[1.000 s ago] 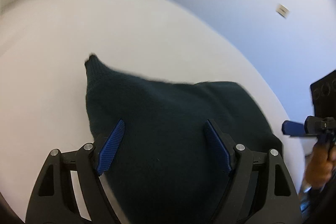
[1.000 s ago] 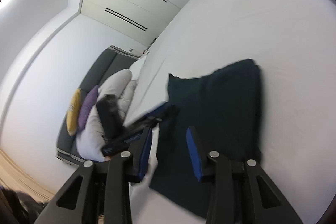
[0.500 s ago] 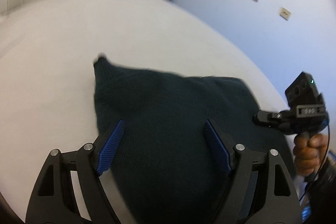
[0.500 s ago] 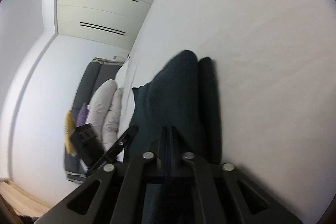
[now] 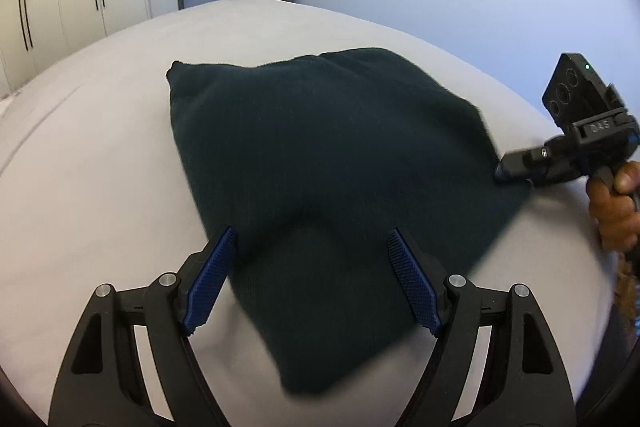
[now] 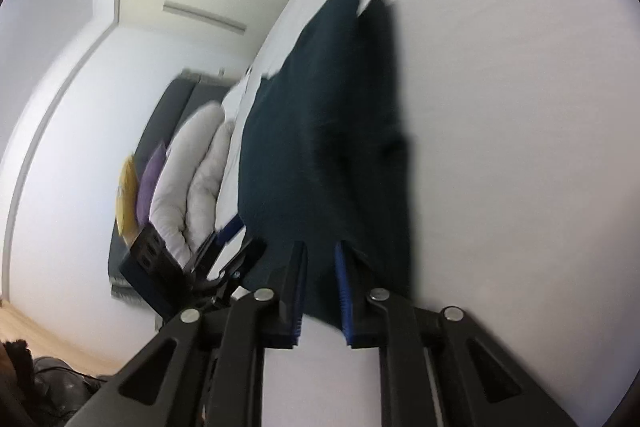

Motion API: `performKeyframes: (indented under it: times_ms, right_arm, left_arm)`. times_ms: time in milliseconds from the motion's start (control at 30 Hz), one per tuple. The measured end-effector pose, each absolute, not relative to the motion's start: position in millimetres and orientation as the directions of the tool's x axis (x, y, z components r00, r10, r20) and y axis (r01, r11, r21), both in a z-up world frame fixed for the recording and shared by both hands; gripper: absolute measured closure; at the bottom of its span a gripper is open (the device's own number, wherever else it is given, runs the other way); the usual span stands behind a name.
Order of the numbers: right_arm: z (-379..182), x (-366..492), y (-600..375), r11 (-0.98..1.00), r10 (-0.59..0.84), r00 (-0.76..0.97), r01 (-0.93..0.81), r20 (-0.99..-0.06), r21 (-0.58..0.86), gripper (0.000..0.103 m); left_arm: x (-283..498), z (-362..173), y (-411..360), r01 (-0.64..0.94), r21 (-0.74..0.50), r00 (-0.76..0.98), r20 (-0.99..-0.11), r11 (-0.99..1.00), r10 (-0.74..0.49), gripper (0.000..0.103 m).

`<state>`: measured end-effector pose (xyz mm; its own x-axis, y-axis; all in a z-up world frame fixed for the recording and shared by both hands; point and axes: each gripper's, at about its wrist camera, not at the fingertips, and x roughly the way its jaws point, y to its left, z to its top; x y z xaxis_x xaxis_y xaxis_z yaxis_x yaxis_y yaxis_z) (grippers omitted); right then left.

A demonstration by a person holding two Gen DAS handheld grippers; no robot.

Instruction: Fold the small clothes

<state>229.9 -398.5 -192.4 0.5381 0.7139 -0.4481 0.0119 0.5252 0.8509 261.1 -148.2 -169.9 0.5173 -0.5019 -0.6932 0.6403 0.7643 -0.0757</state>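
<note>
My left gripper (image 5: 310, 281) hovers over the near part of the dark green garment (image 5: 320, 167), jaws spread wide and holding nothing. The garment lies doubled over on the white bed (image 5: 88, 155), toward its right edge. My right gripper (image 6: 320, 291) sits at the garment's right corner, jaws a little apart with cloth between them; whether they pinch it I cannot tell. If that hold is loose, the corner may slip and the fold fall crooked

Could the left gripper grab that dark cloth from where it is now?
Probably yes. The left gripper is open right over the near edge of the dark cloth, with nothing between them.
</note>
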Motion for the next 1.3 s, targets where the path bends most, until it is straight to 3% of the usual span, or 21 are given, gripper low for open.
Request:
performKeyframes:
  times_ms: [33, 67, 100, 200, 300, 433, 533, 733, 767, 867, 1000, 1133, 1300]
  right_arm:
    - [-188, 222, -405, 0.528, 0.707, 0.548, 0.009, -0.446, 0.849, 0.081]
    - [-180, 212, -413, 0.549, 0.682, 0.568, 0.019, -0.461, 0.836, 0.052]
    - [-173, 204, -420, 0.568, 0.649, 0.595, 0.036, -0.474, 0.823, 0.037]
    - [-155, 208, -433, 0.564, 0.63, 0.632, 0.027, -0.451, 0.825, 0.037]
    - [-148, 238, -420, 0.56, 0.638, 0.609, 0.053, -0.471, 0.827, 0.036]
    - [-165, 269, -402, 0.625, 0.624, 0.54, 0.088, -0.565, 0.775, 0.034]
    - [-176, 299, -390, 0.67, 0.613, 0.473, 0.113, -0.632, 0.734, 0.026]
    - [-190, 321, -405, 0.614, 0.652, 0.471, 0.13, -0.594, 0.778, 0.027]
    - [-192, 325, -408, 0.599, 0.661, 0.474, 0.135, -0.582, 0.789, 0.029]
    - [-197, 336, -407, 0.581, 0.676, 0.462, 0.145, -0.574, 0.801, 0.043]
    - [-203, 349, -400, 0.575, 0.687, 0.445, 0.151, -0.575, 0.804, 0.064]
    - [-199, 341, -398, 0.594, 0.661, 0.47, 0.15, -0.585, 0.791, 0.073]
    - [-168, 328, -385, 0.615, 0.626, 0.52, 0.13, -0.582, 0.778, 0.076]
  left_arm:
    - [259, -171, -132, 0.635, -0.117, 0.514, -0.674, 0.764, -0.53, 0.025]
    - [260, -164, -119, 0.618, -0.157, 0.53, -0.641, 0.771, -0.555, 0.025]
    - [267, -156, -108, 0.598, -0.177, 0.547, -0.623, 0.782, -0.559, 0.024]
    - [295, -152, -81, 0.505, -0.274, 0.562, -0.616, 0.819, -0.552, 0.012]
    - [337, -161, -75, 0.431, -0.399, 0.494, -0.647, 0.809, -0.582, 0.012]
    - [368, -187, -76, 0.373, -0.498, 0.384, -0.685, 0.783, -0.619, 0.012]
    - [388, -208, -100, 0.336, -0.563, 0.313, -0.689, 0.755, -0.653, 0.009]
    - [409, -219, -112, 0.303, -0.63, 0.278, -0.66, 0.716, -0.698, 0.013]
    - [413, -220, -114, 0.306, -0.631, 0.268, -0.661, 0.712, -0.701, 0.016]
    - [418, -222, -115, 0.294, -0.683, 0.219, -0.632, 0.668, -0.743, 0.038]
    - [427, -229, -120, 0.274, -0.7, 0.216, -0.624, 0.659, -0.751, 0.046]
    - [415, -223, -114, 0.263, -0.722, 0.225, -0.6, 0.64, -0.768, 0.058]
    - [405, -198, -105, 0.253, -0.758, 0.244, -0.551, 0.601, -0.798, 0.062]
